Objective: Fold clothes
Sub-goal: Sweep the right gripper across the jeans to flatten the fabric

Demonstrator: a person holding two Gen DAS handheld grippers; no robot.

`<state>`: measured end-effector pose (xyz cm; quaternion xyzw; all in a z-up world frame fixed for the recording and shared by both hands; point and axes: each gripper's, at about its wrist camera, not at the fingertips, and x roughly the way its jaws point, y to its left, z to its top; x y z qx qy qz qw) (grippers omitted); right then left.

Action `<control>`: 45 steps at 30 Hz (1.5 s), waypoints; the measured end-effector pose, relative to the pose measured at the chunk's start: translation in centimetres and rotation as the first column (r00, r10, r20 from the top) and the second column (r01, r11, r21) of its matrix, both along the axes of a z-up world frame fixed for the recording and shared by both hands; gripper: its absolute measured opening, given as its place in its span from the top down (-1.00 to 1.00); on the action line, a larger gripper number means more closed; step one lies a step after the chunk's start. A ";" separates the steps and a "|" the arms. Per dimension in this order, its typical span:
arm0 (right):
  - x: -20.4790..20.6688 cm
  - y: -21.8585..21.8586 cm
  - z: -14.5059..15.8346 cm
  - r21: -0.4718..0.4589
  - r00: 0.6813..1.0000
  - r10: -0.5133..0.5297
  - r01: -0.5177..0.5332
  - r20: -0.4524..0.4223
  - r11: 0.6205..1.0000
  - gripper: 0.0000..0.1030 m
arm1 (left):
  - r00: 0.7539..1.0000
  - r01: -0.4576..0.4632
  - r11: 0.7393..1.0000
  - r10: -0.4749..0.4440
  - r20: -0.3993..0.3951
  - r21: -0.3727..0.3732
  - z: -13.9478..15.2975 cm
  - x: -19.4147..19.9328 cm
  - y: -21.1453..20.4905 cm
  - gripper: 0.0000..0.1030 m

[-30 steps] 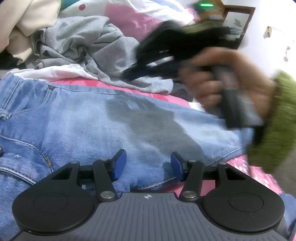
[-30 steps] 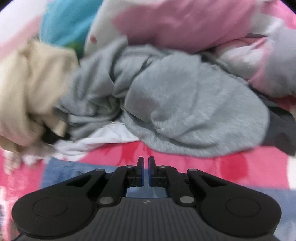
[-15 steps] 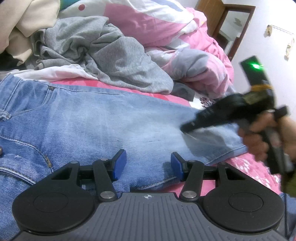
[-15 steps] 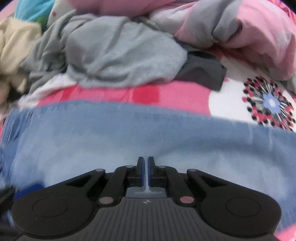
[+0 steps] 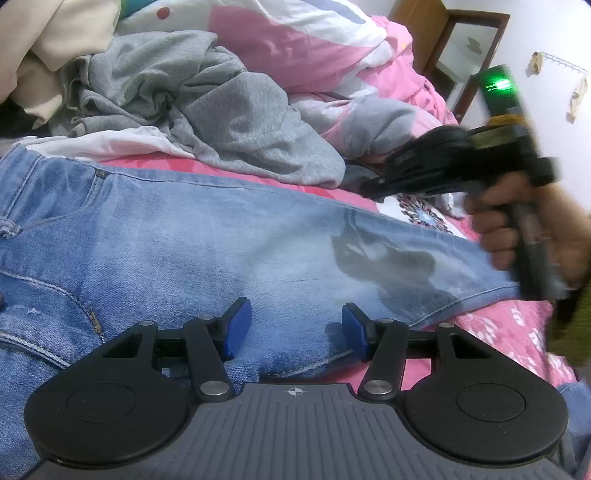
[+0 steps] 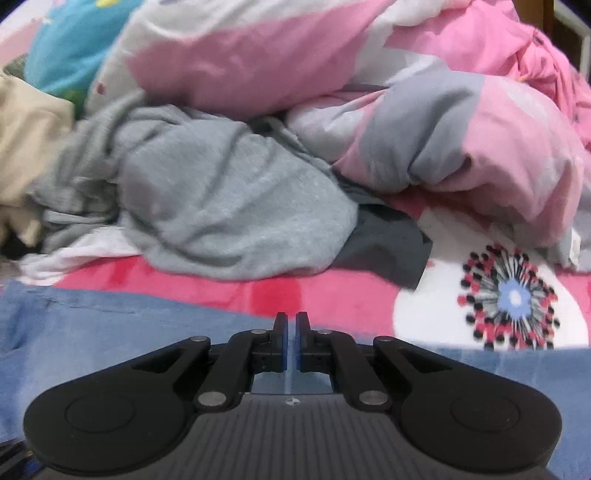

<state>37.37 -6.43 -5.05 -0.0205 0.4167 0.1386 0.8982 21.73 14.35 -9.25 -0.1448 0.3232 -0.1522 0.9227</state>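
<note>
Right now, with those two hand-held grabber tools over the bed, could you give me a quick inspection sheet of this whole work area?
Surface: bed sheet, pink and red with a white flower patch.
Job's things: blue jeans spread flat across the sheet.
Clutter: crumpled grey sweatshirt, white garment, beige garment, dark grey cloth, bunched pink, white and grey duvet, blue pillow.
Grippers: left gripper low over the jeans, jaws apart, nothing between them; right gripper above the jeans, jaws together, empty, held in a hand.
Cables: nothing seen.
Surroundings: white wall, dark wooden frame.
</note>
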 end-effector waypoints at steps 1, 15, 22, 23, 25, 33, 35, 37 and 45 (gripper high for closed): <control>-0.7 0.0 0.3 0.015 1.000 0.018 -0.018 -0.021 1.000 0.95 | 1.000 0.000 1.000 0.000 0.000 0.001 0.0 0.0 0.0 -0.06; 1.1 5.8 -4.3 0.045 0.985 0.088 -0.082 -0.150 0.996 0.97 | 1.000 0.004 1.000 -0.004 -0.001 -0.002 0.1 0.0 0.2 -0.08; 2.2 2.6 -2.5 0.031 0.996 -0.072 0.073 -0.054 0.997 0.95 | 1.000 0.006 1.000 -0.006 -0.001 -0.004 0.1 -0.1 0.3 -0.10; 1.7 1.9 -2.0 0.048 0.996 -0.073 0.076 -0.059 0.996 0.95 | 1.000 0.006 1.000 -0.006 -0.001 -0.003 0.1 -0.1 0.3 -0.11; 0.2 0.4 -1.1 0.085 0.994 -0.062 0.070 -0.087 0.994 0.95 | 1.000 0.007 1.000 -0.007 -0.001 -0.002 0.1 0.0 0.2 -0.11; -7.6 -1.9 0.1 0.090 0.976 0.049 -0.030 -0.213 0.995 0.95 | 1.000 0.006 1.000 -0.006 -0.001 0.000 0.1 0.0 0.2 -0.11; -8.5 -2.3 -0.9 0.067 0.968 0.053 -0.037 -0.246 0.997 0.95 | 1.000 0.006 1.000 -0.006 -0.001 0.001 0.1 0.0 0.2 -0.11; -8.6 -3.0 -2.2 0.046 0.962 0.029 -0.017 -0.272 0.999 0.95 | 1.000 0.007 1.000 -0.007 0.000 0.001 0.1 0.0 0.2 -0.11; -4.4 -5.4 -3.8 0.066 0.966 -0.080 0.099 -0.246 0.993 0.99 | 1.000 0.008 1.000 -0.008 -0.001 0.001 0.1 0.0 0.2 -0.11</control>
